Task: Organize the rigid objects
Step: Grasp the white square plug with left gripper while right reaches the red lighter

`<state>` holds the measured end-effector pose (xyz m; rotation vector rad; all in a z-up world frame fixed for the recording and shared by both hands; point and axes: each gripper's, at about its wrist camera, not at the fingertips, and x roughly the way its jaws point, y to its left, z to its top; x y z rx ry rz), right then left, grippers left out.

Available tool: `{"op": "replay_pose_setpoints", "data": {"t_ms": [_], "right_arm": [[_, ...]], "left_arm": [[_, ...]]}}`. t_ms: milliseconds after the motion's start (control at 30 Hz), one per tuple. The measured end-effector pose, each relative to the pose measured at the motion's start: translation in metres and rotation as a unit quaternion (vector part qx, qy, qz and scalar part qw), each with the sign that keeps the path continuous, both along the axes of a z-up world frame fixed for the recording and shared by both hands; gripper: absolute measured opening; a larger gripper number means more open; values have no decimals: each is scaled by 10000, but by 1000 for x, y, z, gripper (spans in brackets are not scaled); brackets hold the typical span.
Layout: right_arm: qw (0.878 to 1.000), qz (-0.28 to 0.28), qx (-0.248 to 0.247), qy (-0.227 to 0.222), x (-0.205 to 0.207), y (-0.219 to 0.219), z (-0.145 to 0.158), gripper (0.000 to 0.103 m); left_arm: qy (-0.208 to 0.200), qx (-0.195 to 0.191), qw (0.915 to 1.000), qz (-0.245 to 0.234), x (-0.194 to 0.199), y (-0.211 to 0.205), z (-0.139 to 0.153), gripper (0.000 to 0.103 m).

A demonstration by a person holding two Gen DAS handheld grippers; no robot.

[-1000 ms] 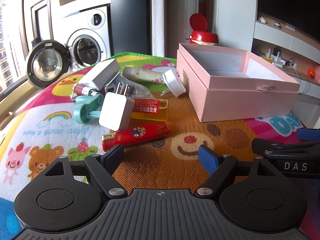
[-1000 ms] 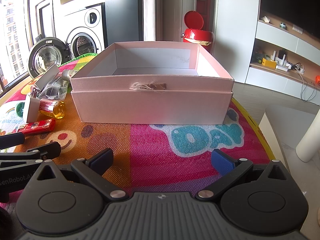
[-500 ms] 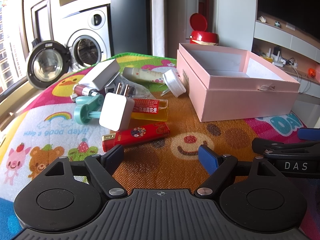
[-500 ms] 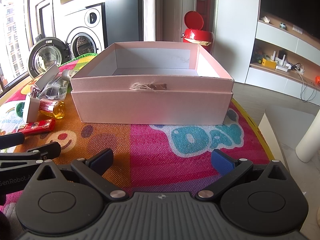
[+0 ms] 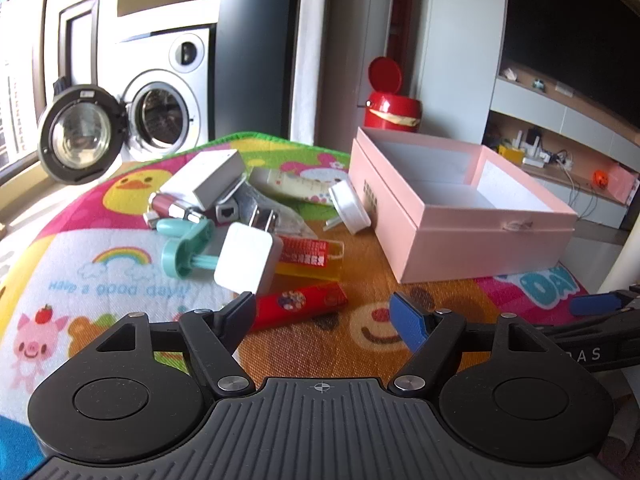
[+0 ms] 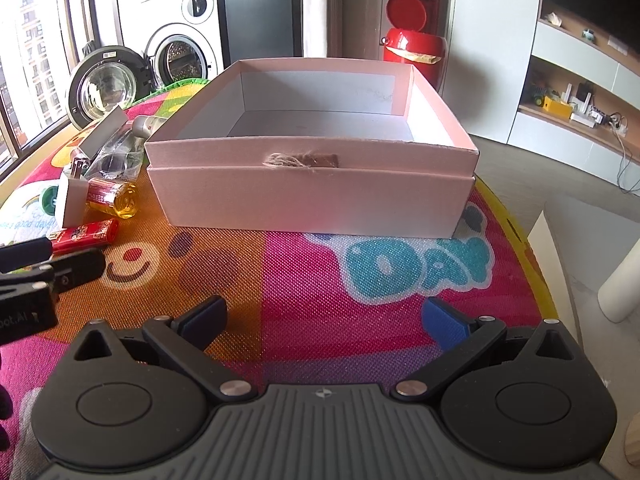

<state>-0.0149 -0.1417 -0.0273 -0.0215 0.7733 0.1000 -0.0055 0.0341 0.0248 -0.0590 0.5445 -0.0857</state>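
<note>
The left tool (image 5: 324,314) is hovering low over the woven, cartoon-printed mat (image 5: 312,344) with its jaws spread apart and gripping nothing. Just ahead of its left finger a glossy red lighter (image 5: 298,306) is lying flat, touching nothing but the mat. Beyond that a square white plug (image 5: 248,266) is leaning on a clear yellow bottle (image 5: 312,260) with a red label, and farther ahead and left a teal plastic piece (image 5: 188,250), a grey slab-shaped case (image 5: 206,178) and a cream tube (image 5: 296,184) are sitting in a loose heap. Ahead and to the right the open pink cardboard box (image 5: 476,240) is standing on the mat.

The right tool (image 6: 324,316) is facing that box (image 6: 312,204) squarely (matte walls, a twine tuft at the front rim), jaws likewise wide and empty; the box interior is showing bare white card.
</note>
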Motion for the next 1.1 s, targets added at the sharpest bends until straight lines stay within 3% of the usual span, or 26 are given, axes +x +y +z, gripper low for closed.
{"op": "replay_pose_setpoints", "data": {"t_ms": [100,267,333,400,467,633,800,933,1100], "right_arm": [[10000,41,-36,-40,-2,1,-1,103],[9999,89,-2,-143,-6,0,-1,103],[9998,109,-25,-148,-6,0,-1,103],[9998,156,-24,-150,-8,0,-1,103],[9996,254,-22,-155,-10,2,0,103],[9953,879,-214,-347,-20,27,7,103],[9837,1690,-174,-580,-26,78,20,103],[9795,1976,12,-397,-10,117,21,103],[9781,2056,-110,-303,13,158,16,103]], "left_arm": [[-432,225,9988,-72,6,21,12,79],[47,290,9988,-384,40,41,11,75],[233,189,9983,-502,50,43,4,64],[330,234,9980,-485,57,43,-5,43],[297,271,9981,-471,56,43,-10,38],[181,10,9973,-707,32,58,-1,37],[325,82,9980,-542,-8,85,8,37],[498,3,9981,-369,-36,110,11,37],[487,-106,9983,-297,-53,125,13,37]]}}
